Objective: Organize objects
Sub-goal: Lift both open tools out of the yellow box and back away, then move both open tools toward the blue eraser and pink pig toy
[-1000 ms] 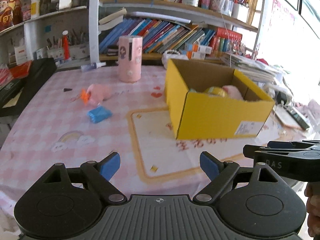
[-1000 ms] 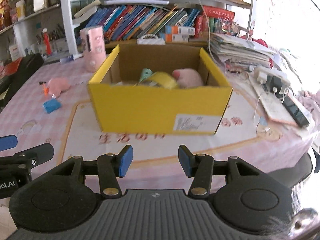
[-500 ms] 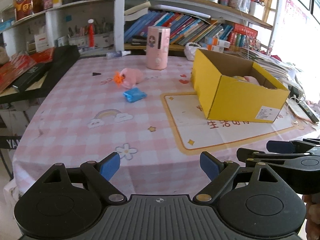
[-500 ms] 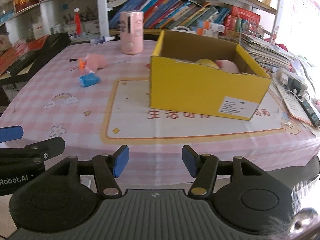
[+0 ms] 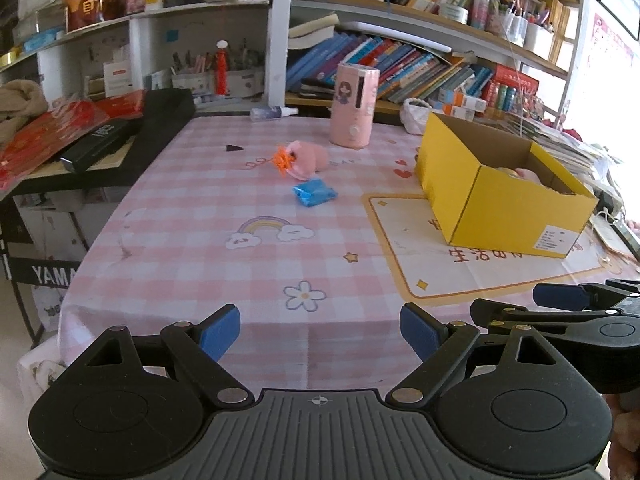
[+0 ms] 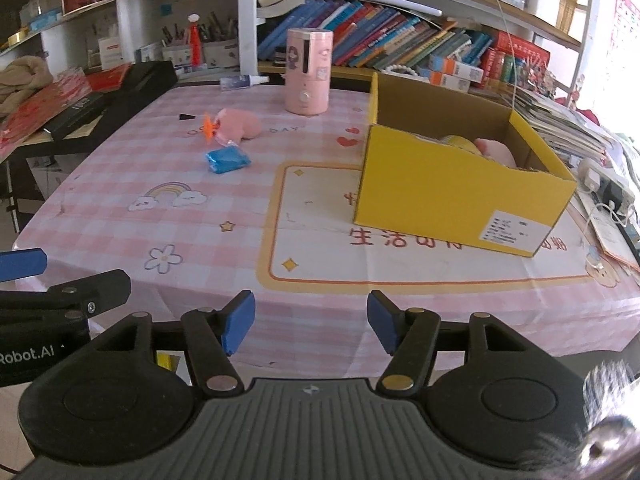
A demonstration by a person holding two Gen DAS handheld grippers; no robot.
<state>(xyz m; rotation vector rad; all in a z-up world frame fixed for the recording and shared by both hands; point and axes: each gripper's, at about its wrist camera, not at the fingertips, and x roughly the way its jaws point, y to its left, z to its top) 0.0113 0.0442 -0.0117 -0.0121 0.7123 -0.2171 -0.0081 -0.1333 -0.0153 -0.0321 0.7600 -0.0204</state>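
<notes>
Both grippers farther back from yellow box, empty, agape.

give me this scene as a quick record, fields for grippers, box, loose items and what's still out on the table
left gripper: open, empty, at the near table edge
right gripper: open, empty, at the near table edge
yellow box: open top, on the printed mat, right side of the table
in box: pink plush and a yellow item, partly hidden
still out: pink toy with orange trim, blue packet just in front of it
also on table: pink canister, upright, far side
</notes>
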